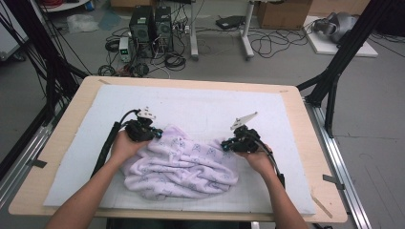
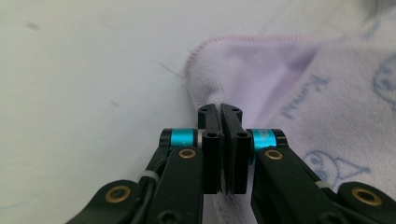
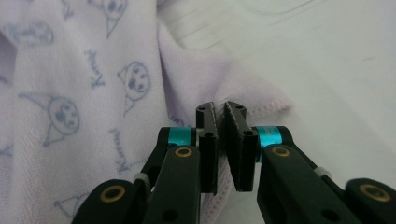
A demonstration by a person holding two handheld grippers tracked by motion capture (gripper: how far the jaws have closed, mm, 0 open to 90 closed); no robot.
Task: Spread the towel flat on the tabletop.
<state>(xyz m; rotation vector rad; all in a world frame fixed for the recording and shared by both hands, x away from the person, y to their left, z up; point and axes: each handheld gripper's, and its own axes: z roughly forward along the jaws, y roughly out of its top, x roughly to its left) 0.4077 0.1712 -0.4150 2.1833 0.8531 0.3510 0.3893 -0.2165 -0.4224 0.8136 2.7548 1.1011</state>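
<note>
Scene: a person seated at the near edge of a pale wooden table [image 1: 71, 102] works two hand-held grippers over a white foam mat [image 1: 200, 102] that covers most of the tabletop.
Cloth: a crumpled lilac terry towel printed with small blue cartoon faces and script [image 1: 179, 167] lies on the mat's near half, about midway between the table's left and right edges, bunched into soft folds.
Left tool: the left black two-jaw gripper with turquoise bands [image 2: 222, 112] is at the towel's far-left corner, jaws pressed together on the hemmed edge, which runs up between the pads; it sits at [image 1: 157, 133] in the high view.
Right tool: the right black two-jaw gripper with turquoise bands [image 3: 220, 109] pinches the towel's far-right corner, the stitched hem clamped between its pads; seen from above at [image 1: 224, 145].
Hands: the left hand [image 1: 125, 145] and the right hand [image 1: 258, 160] rest low over the mat, either side of the towel.
Beyond the far edge: computer towers [image 1: 150, 28] and loose cables [image 1: 270, 43] on a grey floor.
</note>
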